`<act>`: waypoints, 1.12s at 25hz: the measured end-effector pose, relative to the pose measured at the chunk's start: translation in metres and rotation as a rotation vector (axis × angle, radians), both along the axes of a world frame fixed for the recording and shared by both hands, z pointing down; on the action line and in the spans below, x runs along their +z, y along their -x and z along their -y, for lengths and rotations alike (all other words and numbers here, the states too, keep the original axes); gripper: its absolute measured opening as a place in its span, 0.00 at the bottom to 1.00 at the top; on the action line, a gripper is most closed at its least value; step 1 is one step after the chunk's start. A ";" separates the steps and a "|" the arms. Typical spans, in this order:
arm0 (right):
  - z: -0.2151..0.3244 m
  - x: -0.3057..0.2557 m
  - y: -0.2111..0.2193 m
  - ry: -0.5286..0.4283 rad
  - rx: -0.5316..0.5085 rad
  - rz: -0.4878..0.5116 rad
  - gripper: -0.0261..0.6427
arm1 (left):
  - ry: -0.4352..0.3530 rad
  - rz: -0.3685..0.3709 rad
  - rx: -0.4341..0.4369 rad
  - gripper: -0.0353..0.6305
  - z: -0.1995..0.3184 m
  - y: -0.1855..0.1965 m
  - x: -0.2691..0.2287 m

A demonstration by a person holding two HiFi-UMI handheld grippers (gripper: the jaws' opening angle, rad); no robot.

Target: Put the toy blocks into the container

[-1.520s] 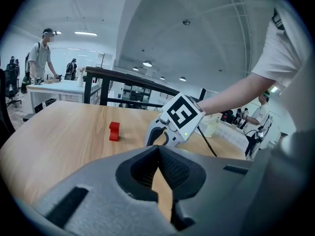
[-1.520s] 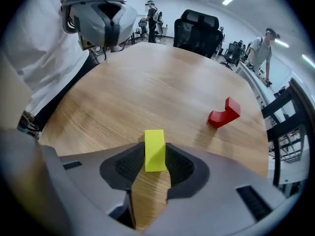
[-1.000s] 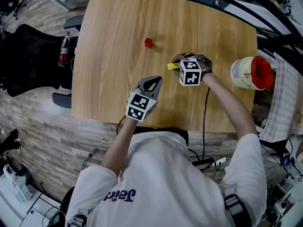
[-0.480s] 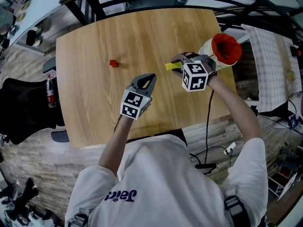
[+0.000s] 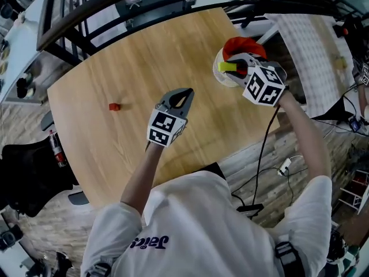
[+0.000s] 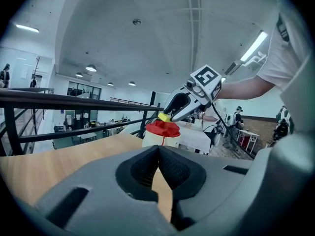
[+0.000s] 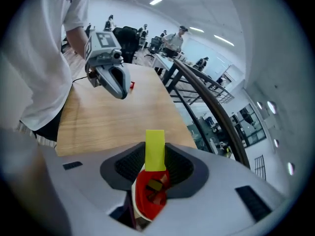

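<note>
My right gripper (image 5: 235, 68) is shut on a yellow block (image 5: 226, 67) and holds it over the mouth of the container (image 5: 222, 77), a white tub with a red liner (image 5: 241, 44) at the table's right edge. In the right gripper view the yellow block (image 7: 155, 149) stands upright between the pads, with the red-lined container (image 7: 147, 195) right below and several blocks inside it. A small red block (image 5: 114, 106) lies on the wooden table (image 5: 150, 56) at the left. My left gripper (image 5: 184, 92) hovers mid-table, shut and empty.
The container stands close to the table's right edge. Dark metal railing bars (image 5: 86, 16) run beyond the far edge. A checkered cloth (image 5: 311, 51) lies to the right, and a black chair (image 5: 26, 175) with a bottle (image 5: 55, 149) stands at the left. A cable (image 5: 262, 154) hangs from the right gripper.
My right gripper has carried the yellow block rightward from mid-table to above the container. The head view has swung round. The left gripper has stayed mid-table.
</note>
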State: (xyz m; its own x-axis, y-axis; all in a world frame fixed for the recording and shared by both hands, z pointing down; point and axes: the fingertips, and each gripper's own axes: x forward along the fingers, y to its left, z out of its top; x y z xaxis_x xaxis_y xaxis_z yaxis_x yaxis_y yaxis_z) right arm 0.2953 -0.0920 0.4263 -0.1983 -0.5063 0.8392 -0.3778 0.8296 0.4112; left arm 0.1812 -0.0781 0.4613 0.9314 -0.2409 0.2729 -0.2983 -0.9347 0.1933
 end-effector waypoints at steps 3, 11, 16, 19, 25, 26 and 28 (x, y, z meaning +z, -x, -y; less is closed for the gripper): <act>0.007 -0.002 -0.044 0.002 0.148 0.073 0.23 | 0.008 -0.022 0.047 0.06 0.001 -0.032 -0.001; 0.011 0.051 -0.120 0.102 0.428 0.110 0.24 | 0.022 -0.042 0.132 0.06 -0.015 -0.088 0.007; 0.013 0.064 -0.123 0.112 0.432 0.116 0.24 | 0.022 -0.037 0.138 0.06 -0.020 -0.093 0.011; 0.017 0.061 -0.118 0.110 0.431 0.123 0.25 | 0.025 -0.030 0.125 0.06 -0.015 -0.085 0.015; 0.016 0.033 -0.082 0.076 0.393 0.160 0.25 | 0.008 -0.015 0.057 0.06 -0.004 -0.051 0.016; 0.015 0.028 -0.073 0.068 0.381 0.177 0.25 | 0.007 -0.012 0.038 0.06 -0.003 -0.043 0.017; 0.014 0.021 -0.049 0.060 0.353 0.218 0.25 | 0.009 -0.006 -0.008 0.06 0.001 -0.023 0.018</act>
